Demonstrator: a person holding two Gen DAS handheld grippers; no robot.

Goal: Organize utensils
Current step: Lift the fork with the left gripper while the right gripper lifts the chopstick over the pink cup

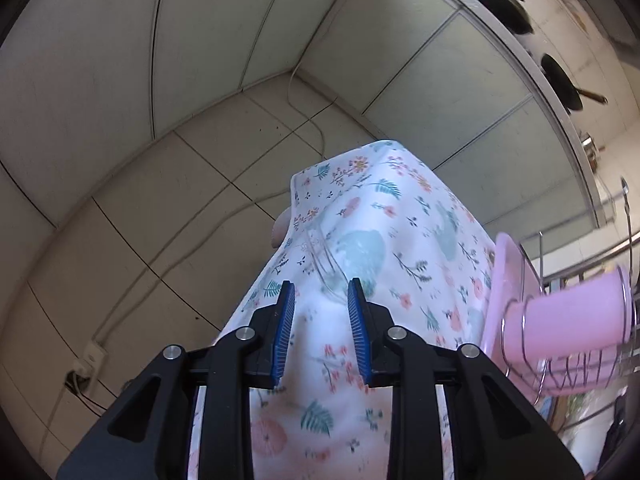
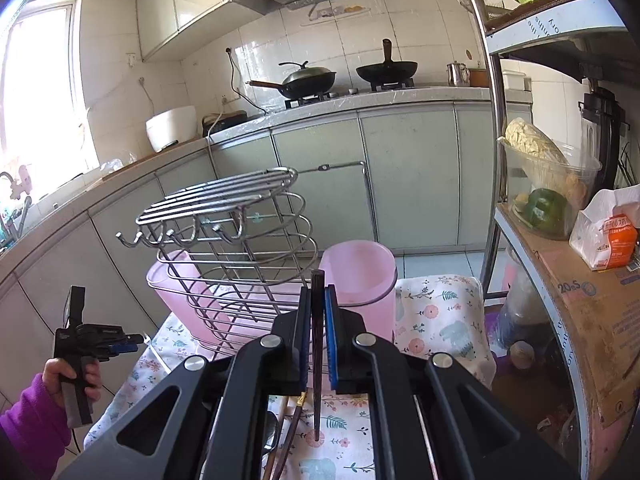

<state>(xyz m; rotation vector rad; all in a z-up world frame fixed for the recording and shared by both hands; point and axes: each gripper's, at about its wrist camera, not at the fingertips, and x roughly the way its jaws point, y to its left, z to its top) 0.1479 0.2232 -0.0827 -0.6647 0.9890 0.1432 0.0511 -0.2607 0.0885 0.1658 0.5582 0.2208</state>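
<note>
1. A thin, dark brown chopstick [image 2: 317, 356] stands almost straight up, pinched by the right gripper [image 2: 318, 320], its tip down near the flowery cloth [image 2: 436, 320].
2. Just past it is a pink cup [image 2: 360, 276] in a wire rack [image 2: 232, 232].
3. The left gripper [image 1: 320, 328] is spread apart with nothing in it, over the cloth.
4. More chopsticks [image 2: 286, 436] lie near, on the cloth.

1 dark chopstick [image 2: 317, 356] stands near-upright before the pink cup [image 2: 359, 276]; more utensils [image 2: 280, 446], possibly 1 spoon among them, lie on the floral cloth below.
</note>
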